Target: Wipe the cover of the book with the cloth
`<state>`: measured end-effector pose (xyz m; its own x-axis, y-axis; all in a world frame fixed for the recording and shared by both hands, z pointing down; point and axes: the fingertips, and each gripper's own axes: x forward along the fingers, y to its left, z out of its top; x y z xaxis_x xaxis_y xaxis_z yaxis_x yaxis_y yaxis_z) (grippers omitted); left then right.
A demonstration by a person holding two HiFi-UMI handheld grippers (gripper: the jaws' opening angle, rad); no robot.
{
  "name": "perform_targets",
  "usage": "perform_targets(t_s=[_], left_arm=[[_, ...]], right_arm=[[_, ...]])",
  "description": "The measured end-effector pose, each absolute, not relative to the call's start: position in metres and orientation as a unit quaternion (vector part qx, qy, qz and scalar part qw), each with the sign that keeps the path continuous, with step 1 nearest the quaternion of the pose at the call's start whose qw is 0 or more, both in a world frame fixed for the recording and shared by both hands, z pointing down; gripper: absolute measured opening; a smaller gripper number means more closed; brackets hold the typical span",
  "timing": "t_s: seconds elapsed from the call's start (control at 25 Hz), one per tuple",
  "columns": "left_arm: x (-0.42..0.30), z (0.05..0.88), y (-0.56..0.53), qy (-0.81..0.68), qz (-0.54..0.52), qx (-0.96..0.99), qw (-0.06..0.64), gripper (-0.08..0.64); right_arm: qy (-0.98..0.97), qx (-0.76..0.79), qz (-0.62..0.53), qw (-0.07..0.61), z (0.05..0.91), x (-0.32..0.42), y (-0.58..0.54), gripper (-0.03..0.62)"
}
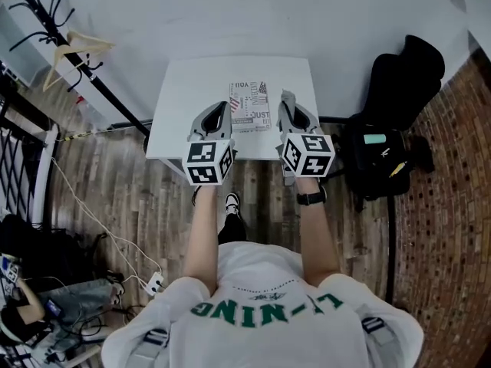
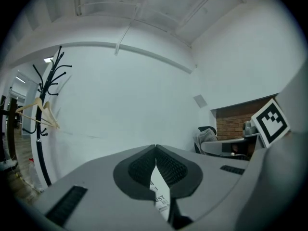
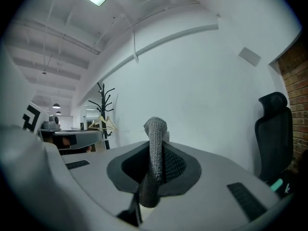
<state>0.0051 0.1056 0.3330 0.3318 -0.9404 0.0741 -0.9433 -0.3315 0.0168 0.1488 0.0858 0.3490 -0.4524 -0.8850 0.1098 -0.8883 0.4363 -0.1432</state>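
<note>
The book (image 1: pixel 251 106), its white cover full of printed words, lies flat in the middle of the white table (image 1: pixel 192 98). My left gripper (image 1: pixel 222 107) hovers at the book's left edge. Its jaws are shut with the tips touching, and a strip of the printed book (image 2: pixel 161 196) shows through the slit behind them. My right gripper (image 1: pixel 286 100) is at the book's right edge, shut on a grey knitted cloth (image 3: pixel 155 143). The cloth stands up past the fingertips and hangs down behind them.
A black office chair (image 1: pixel 399 90) with a bag on it stands right of the table. A black coat rack (image 1: pixel 69 52) with a wooden hanger stands to the left. Cables and a power strip (image 1: pixel 153 282) lie on the wooden floor.
</note>
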Motion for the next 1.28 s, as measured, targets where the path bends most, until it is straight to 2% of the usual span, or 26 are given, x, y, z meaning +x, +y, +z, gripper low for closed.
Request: perform_targets(t_s=[0.24,0.56,1.0,1.28], left_arm=[[-0.057,0.326,-0.007,-0.565,0.025,0.824,0.029,0.006],[-0.120,0.347,-0.110,-0.550,0.031,0.834,0.045,0.006],[-0.114,0.411,-0.215,-0.542,0.066,0.832,0.099,0.006],[-0.127,0.447,-0.263,-0.566,0.098,0.808,0.132,0.006]], right_arm=[[-0.856,0.509,0.090,0.031,0.349,0.069,-0.022,0.034],[-0.823,0.543,0.157,0.056,0.390,0.019,-0.132,0.034],[-0.876,0.431,0.137,0.166,0.481,0.000,-0.212,0.044],[-0.880,0.342,0.141,0.299,0.576,-0.022,-0.255,0.046]])
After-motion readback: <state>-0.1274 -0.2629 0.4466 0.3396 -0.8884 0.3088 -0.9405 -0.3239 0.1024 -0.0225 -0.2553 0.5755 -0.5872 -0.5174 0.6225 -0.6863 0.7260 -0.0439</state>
